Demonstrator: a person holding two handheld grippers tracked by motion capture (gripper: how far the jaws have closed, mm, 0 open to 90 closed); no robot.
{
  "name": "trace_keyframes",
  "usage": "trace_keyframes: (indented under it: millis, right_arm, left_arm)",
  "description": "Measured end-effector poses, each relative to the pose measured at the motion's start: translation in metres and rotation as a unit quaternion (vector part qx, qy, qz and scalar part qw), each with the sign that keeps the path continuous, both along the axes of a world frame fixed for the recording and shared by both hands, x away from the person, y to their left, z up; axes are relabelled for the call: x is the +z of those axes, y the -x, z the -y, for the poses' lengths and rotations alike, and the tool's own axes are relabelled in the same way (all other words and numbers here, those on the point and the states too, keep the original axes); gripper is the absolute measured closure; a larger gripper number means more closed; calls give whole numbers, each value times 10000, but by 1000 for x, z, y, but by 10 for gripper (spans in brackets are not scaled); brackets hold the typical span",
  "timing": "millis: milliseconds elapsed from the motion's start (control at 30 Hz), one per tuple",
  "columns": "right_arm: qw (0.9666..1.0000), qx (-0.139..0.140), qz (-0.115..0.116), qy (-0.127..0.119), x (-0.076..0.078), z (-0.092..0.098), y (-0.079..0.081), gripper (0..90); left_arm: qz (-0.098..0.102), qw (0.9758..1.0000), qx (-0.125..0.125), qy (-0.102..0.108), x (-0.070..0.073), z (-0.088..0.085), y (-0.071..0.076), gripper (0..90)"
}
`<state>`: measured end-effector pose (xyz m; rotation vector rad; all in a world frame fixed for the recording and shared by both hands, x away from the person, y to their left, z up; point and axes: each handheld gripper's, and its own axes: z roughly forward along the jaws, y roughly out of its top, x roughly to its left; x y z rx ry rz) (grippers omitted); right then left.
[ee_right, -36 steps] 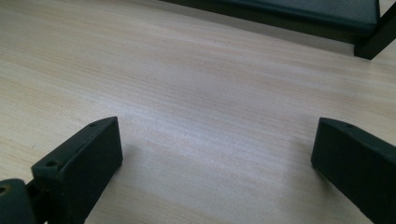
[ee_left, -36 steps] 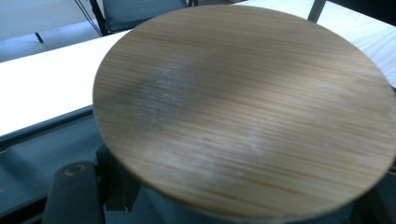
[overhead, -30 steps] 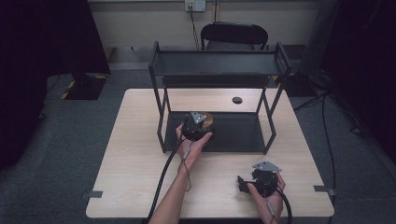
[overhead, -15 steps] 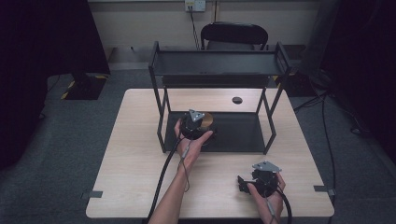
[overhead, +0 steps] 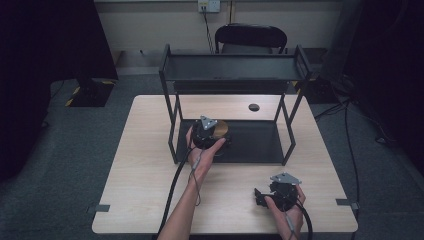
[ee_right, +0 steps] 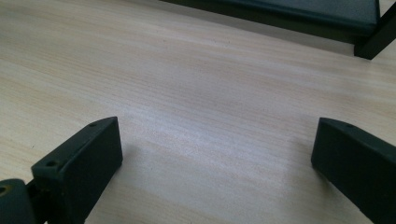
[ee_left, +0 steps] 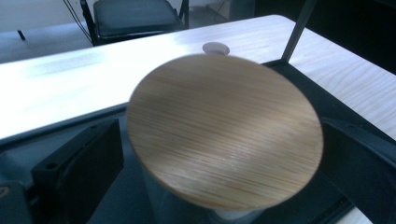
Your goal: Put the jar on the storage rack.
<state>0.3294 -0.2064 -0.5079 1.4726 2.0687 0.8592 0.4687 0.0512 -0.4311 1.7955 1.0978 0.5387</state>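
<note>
The left gripper [overhead: 212,131] sits at the front left of the black two-tier rack [overhead: 235,75], about 10 o'clock from the right gripper [overhead: 261,196]. Between its jaws stands a jar with a round bamboo lid [ee_left: 224,128], resting on the rack's lower shelf [overhead: 255,142]. In the left gripper view the jaws have just been opening: both black jaws stand well clear of the jar's sides, so the jar is released and bears its own weight on the shelf. The lid looks slightly blurred and tilted toward the camera, so whether the jar has fully settled is hard to tell.

The placement reads as deliberate: the jar sits low on the shelf, inside the frame's front left post, where it is sheltered and leaves the upper tier free.

The right gripper rests near the surface [overhead: 150,165] at 5 o'clock, well apart from the rack, its jaws spread wide over bare wood with nothing between them, seemingly parked out of the way.

The likely next move is drawing the left gripper straight back without clipping the lid.
</note>
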Motion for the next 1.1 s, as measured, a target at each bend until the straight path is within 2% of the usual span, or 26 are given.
trace_keyframes:
  millis: [267, 600, 800, 1100]
  right_arm:
    - [10000, 0, -1, -1, 0, 0, 0, 9]
    - [10000, 2, -1, 2, 0, 0, 0, 9]
    - [10000, 2, -2, 2, 0, 0, 0, 9]
    - [10000, 1, -1, 0, 0, 0, 0, 9]
  left_arm:
    - [80, 9999, 28, 77, 9, -7, 5, 15]
    - [124, 9996, -65, 236, 21, -13, 16, 15]
    - [147, 9996, -34, 240, 25, -18, 21, 15]
    - [235, 9991, -99, 340, 35, -25, 35, 15]
